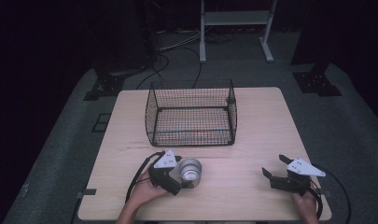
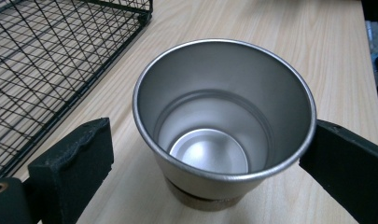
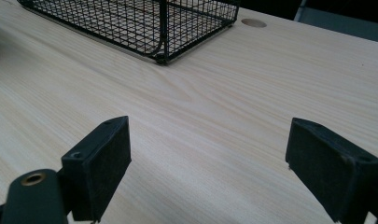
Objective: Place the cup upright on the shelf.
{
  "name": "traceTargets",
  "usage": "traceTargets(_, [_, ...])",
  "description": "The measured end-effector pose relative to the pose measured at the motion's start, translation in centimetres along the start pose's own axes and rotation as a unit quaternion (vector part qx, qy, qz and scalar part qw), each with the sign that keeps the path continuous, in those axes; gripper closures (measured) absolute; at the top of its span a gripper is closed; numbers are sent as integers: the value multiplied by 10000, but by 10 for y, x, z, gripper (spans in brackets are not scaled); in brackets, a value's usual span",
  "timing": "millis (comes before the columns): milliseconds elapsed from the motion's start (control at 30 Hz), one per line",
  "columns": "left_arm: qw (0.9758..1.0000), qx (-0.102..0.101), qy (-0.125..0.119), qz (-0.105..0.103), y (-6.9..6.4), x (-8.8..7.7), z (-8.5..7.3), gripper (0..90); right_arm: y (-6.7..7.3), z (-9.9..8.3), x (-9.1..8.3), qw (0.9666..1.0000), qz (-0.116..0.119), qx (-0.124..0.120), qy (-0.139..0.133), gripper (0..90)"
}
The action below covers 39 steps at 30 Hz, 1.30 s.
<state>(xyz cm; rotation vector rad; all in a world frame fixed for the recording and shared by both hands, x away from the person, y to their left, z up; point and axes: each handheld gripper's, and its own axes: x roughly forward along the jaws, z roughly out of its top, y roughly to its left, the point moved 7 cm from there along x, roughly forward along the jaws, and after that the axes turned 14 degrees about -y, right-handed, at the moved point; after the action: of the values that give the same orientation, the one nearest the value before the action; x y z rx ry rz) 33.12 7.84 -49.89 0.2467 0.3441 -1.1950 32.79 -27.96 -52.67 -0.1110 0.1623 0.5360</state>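
Note:
A steel cup [image 1: 190, 170] stands upright and empty on the wooden table [image 1: 256, 126], in front of a black wire basket [image 1: 151, 112]. My left gripper [image 1: 184, 175] is open with one jaw on each side of the cup [image 2: 224, 116]. In the left gripper view [image 2: 212, 140] the right jaw is at the cup's rim and the left jaw stands a little apart from it. My right gripper [image 1: 273, 164] is open near the table's front right, with nothing but bare wood between its jaws [image 3: 212, 133].
The wire basket [image 2: 46, 56] is empty and sits at the table's middle back; its near corner [image 3: 161, 56] lies ahead of the right gripper. A round cable hole [image 3: 253, 22] is in the tabletop. Stands and cables are on the dark floor behind the table.

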Motion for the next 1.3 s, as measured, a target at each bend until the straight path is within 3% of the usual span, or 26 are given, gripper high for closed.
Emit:
traceTargets(400, [9998, -53, 142, -153, -1, 12, 0, 43, 0, 0, 0, 10000, 12, -12, -2, 134])
traceTargets(667, [9991, -89, 247, -325, -2, 15, 2, 141, 0, 0, 0, 10000, 16, 2, -6, 134])
traceTargets(1033, [9994, 95, 286, -197, -4, 18, 3, 176, 0, 0, 0, 10000, 23, -11, -3, 134])
traceTargets(1300, [9993, 121, 291, -184, -5, 19, 4, 179, 0, 0, 0, 10000, 25, -2, -6, 134])
